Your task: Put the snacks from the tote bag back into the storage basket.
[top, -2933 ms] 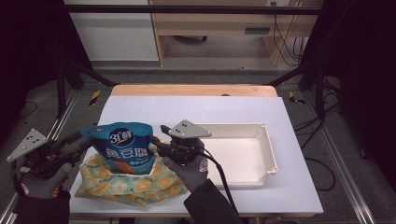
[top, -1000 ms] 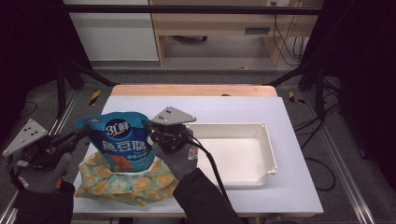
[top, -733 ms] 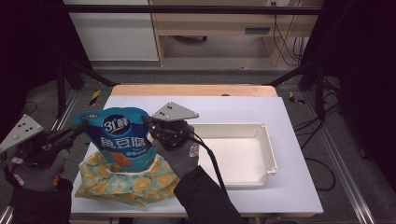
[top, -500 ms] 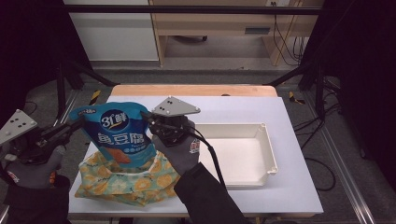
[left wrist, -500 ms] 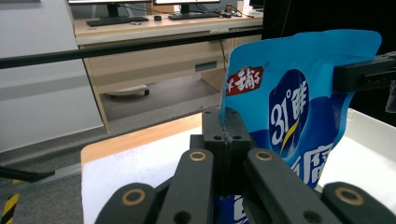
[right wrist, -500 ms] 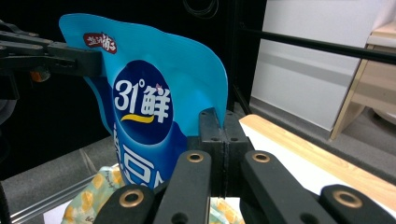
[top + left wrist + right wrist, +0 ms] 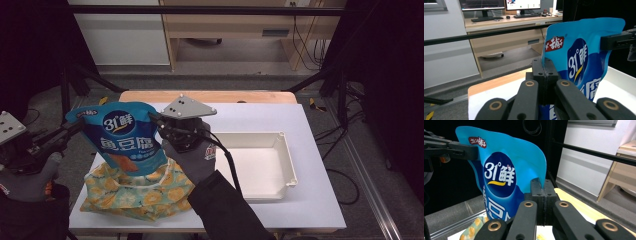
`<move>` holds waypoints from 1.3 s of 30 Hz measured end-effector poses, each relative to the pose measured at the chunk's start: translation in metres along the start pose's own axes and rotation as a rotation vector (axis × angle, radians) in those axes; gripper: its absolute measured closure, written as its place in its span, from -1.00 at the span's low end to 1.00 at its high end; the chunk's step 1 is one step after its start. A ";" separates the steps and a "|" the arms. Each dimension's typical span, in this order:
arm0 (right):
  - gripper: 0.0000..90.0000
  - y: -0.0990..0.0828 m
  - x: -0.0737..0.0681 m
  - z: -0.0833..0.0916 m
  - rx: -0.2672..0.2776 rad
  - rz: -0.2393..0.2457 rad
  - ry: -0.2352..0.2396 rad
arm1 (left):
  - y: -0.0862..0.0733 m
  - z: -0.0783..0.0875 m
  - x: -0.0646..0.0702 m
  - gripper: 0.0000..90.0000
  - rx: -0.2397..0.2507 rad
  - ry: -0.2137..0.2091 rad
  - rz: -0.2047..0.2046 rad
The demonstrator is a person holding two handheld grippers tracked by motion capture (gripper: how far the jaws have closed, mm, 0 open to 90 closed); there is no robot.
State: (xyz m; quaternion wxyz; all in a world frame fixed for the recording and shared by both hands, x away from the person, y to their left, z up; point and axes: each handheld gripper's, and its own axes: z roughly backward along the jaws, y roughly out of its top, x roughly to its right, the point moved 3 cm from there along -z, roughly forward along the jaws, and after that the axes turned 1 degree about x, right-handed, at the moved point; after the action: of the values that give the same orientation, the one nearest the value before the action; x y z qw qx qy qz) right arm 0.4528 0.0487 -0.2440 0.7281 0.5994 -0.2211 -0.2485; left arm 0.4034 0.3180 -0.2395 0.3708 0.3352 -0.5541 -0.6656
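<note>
A blue snack pouch (image 7: 122, 137) with white print hangs upright in the air above a yellow-green patterned cloth bag (image 7: 135, 192) that lies on the white table (image 7: 260, 112). My left gripper (image 7: 75, 125) is shut on the pouch's top left corner, and my right gripper (image 7: 155, 120) is shut on its top right edge. In the left gripper view the jaws (image 7: 544, 72) pinch the pouch (image 7: 581, 57) at its edge. In the right gripper view the jaws (image 7: 544, 187) clamp the other edge of the pouch (image 7: 501, 175). The pouch's lower end stands just above the bag's open mouth.
An empty white tray (image 7: 287, 160) sits on the right half of the table. A wooden strip runs along the table's far edge. Black frame bars and cables stand around the table, with desks and monitors beyond.
Both grippers have risen together with the pouch held between them. The pouch has come up out of the cloth bag and hangs higher above it.
</note>
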 end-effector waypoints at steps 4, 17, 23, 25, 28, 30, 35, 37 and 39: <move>1.00 0.004 0.000 0.005 0.000 0.014 -0.003 | 0.004 0.000 0.003 1.00 0.006 -0.006 -0.001; 1.00 0.007 0.009 0.024 0.016 0.017 -0.022 | 0.011 -0.008 0.019 1.00 0.015 -0.028 -0.012; 1.00 0.007 0.014 0.033 0.028 0.017 -0.034 | 0.014 -0.013 0.028 1.00 0.021 -0.042 -0.014; 1.00 0.006 0.017 0.037 0.028 0.015 -0.040 | 0.015 -0.016 0.031 1.00 0.022 -0.049 -0.017; 1.00 0.005 0.020 0.042 0.028 0.015 -0.048 | 0.016 -0.019 0.036 1.00 0.023 -0.060 -0.019; 1.00 0.005 0.022 0.046 0.029 0.017 -0.053 | 0.017 -0.021 0.040 1.00 0.023 -0.069 -0.024; 1.00 0.003 0.029 0.056 0.028 0.015 -0.071 | 0.020 -0.029 0.049 1.00 0.035 -0.084 -0.038; 1.00 0.003 0.032 0.061 0.028 0.016 -0.080 | 0.020 -0.031 0.052 1.00 0.036 -0.091 -0.039; 1.00 0.002 0.034 0.065 0.030 0.017 -0.090 | 0.020 -0.033 0.057 1.00 0.027 -0.101 -0.031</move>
State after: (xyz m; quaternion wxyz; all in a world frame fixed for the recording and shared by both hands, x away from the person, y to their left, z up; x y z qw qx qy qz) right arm 0.4393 -0.0222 -0.2287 0.7104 0.5964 -0.2623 -0.2660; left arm 0.4060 0.2503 -0.2269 0.3274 0.3148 -0.5760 -0.6797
